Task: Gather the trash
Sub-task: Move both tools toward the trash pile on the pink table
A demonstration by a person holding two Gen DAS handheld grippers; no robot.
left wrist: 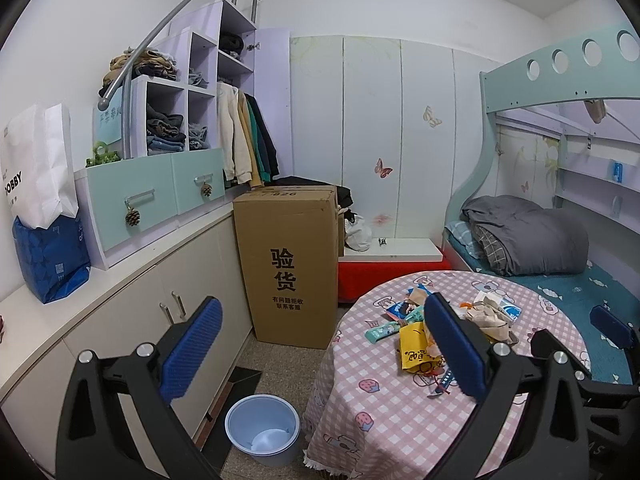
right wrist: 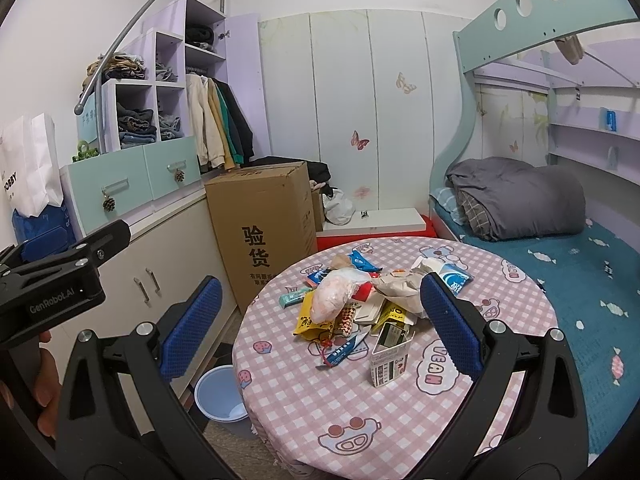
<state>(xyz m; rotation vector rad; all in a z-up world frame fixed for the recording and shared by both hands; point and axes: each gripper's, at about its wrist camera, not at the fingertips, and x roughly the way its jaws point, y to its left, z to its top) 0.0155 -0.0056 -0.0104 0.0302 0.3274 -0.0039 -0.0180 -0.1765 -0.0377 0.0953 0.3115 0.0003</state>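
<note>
A heap of trash lies on a round table with a pink checked cloth (right wrist: 360,412): a yellow wrapper (right wrist: 306,320), a crumpled pink-white bag (right wrist: 336,292), a small open carton (right wrist: 390,356), a blue packet (right wrist: 454,278) and crumpled paper (right wrist: 400,286). My right gripper (right wrist: 322,328) hovers open, short of the heap, with nothing between its pads. My left gripper (left wrist: 324,344) is open too, held left of the table (left wrist: 360,392), above a light blue bin (left wrist: 262,428) on the floor. In the left wrist view the yellow wrapper (left wrist: 416,348) sits beside the right pad.
The bin (right wrist: 218,396) stands by the table's left edge, next to low white cabinets (left wrist: 160,320). A tall cardboard box (left wrist: 288,264) stands behind it. A bed (right wrist: 580,280) with a grey duvet borders the table on the right. A hand (right wrist: 44,392) holds the left gripper's handle.
</note>
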